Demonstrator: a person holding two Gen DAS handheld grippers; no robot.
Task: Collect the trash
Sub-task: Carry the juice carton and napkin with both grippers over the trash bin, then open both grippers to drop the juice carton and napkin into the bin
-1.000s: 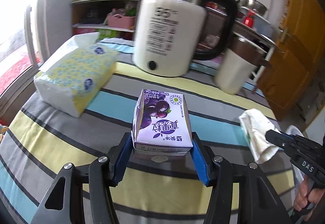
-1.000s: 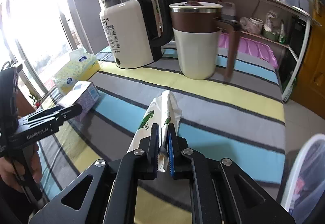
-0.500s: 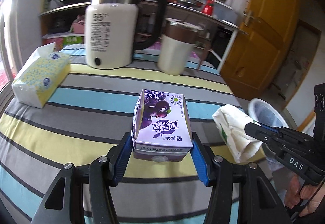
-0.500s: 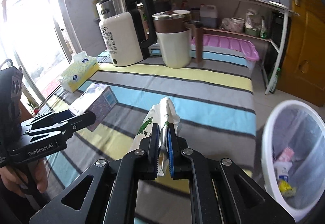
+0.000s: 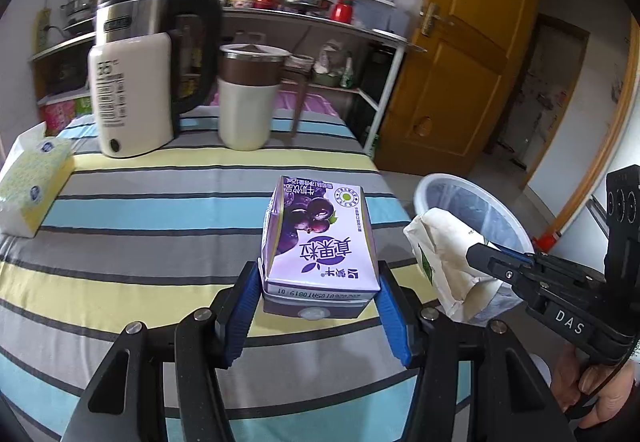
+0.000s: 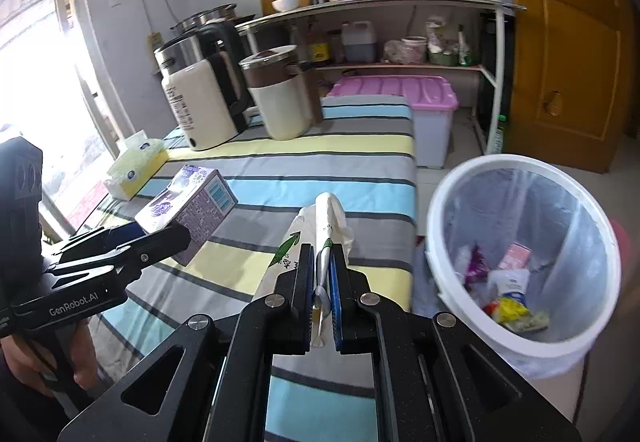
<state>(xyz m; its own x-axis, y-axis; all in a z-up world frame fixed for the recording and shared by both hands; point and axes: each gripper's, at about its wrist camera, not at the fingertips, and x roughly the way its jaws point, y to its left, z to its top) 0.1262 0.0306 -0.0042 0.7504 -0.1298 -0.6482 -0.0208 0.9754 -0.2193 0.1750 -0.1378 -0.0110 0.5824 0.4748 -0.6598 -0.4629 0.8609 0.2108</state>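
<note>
My left gripper [image 5: 318, 306] is shut on a purple milk carton [image 5: 318, 242] and holds it above the striped table [image 5: 140, 209]; the carton also shows in the right wrist view [image 6: 188, 201]. My right gripper [image 6: 322, 282] is shut on a crumpled white paper bag [image 6: 320, 226] with green print, held over the table's right edge; the bag also shows in the left wrist view [image 5: 448, 258]. A white trash bin [image 6: 520, 242] with a clear liner and several bits of rubbish inside stands on the floor to the right of the table, also in the left wrist view [image 5: 472, 205].
A cream kettle [image 5: 132, 89], a brown-and-cream jug [image 5: 248, 97] and a yellow tissue pack [image 5: 32, 185] stand on the table's far and left parts. A pink-lidded storage box [image 6: 400, 97], a metal shelf rack [image 6: 400, 33] and a wooden door [image 6: 568, 41] lie beyond.
Both grippers have swung right and back from the table with their loads. The trash bin has come into fuller view and sits closer beside the right gripper.
</note>
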